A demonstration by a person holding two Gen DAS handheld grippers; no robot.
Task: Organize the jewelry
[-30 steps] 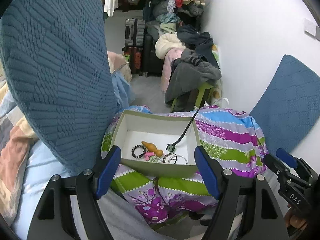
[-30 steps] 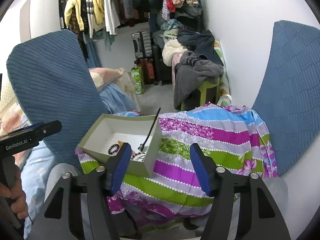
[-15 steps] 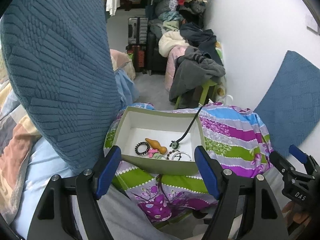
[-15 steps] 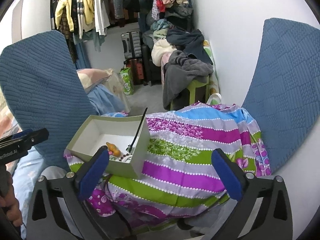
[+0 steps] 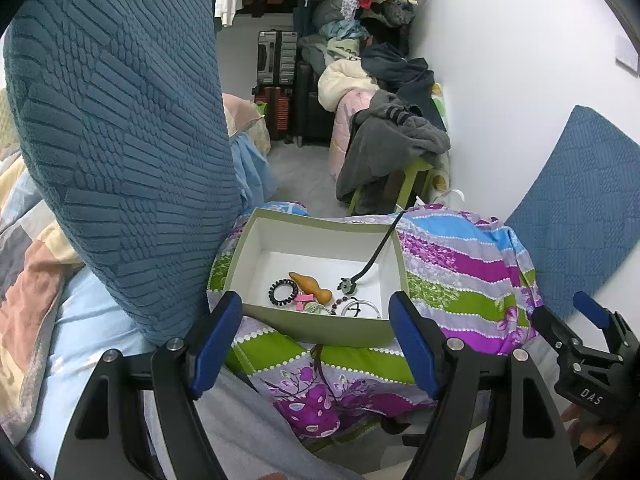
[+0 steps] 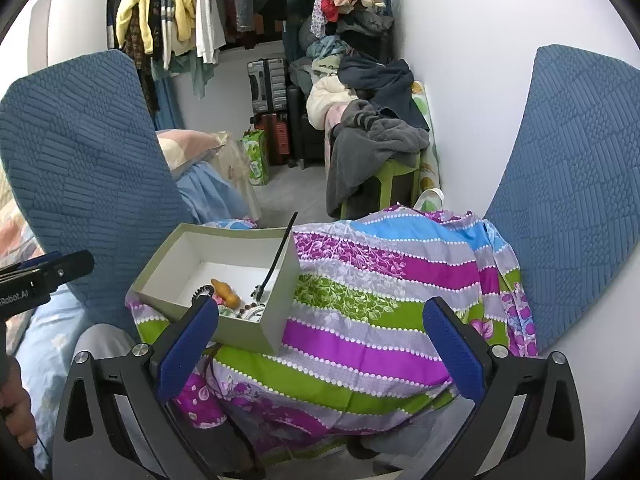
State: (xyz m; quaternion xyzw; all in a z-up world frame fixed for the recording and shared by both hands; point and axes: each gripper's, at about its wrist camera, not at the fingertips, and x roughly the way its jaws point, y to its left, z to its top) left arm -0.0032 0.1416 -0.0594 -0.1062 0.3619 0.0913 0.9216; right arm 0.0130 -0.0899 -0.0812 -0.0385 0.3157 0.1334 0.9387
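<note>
Left to right, left wrist view first. Big blue quilted cushion (image 5: 120,152) filled the left side, leaning over a pale blue sheet (image 5: 80,320). Left gripper (image 5: 316,344) sat low in frame, jaws spread wide, nothing between the blue pads (image 5: 216,336); both pads stood clear of the box.

Green open box (image 5: 320,326) sat just ahead of the left gripper on a striped floral cloth (image 5: 460,272), on the cloth's left end. Inside, on the white floor, grouped toward the near wall: black beaded bracelet (image 5: 283,291), orange gourd-shaped piece (image 5: 310,286), small pink piece (image 5: 303,300) touching the gourd, silver bangle (image 5: 362,307) at the near right. A black cord (image 5: 378,252) ran up over the box's right wall, its round pendant (image 5: 347,286) lying inside. Another dark cord (image 5: 320,364) hung down the cloth below the box's near wall.

Right gripper (image 6: 316,348), right wrist view: jaws spread to full width, empty, over the cloth; its left pad (image 6: 188,344) overlapped the box's near corner in the picture, contact cannot be told. Box lay to its left, rest of the cloth bare.

Far right: second blue cushion (image 6: 572,184) against the white wall (image 6: 460,40). Behind: green stool (image 6: 396,184) under a grey garment (image 6: 372,148), suitcases (image 6: 268,84), hanging clothes (image 6: 172,12).
</note>
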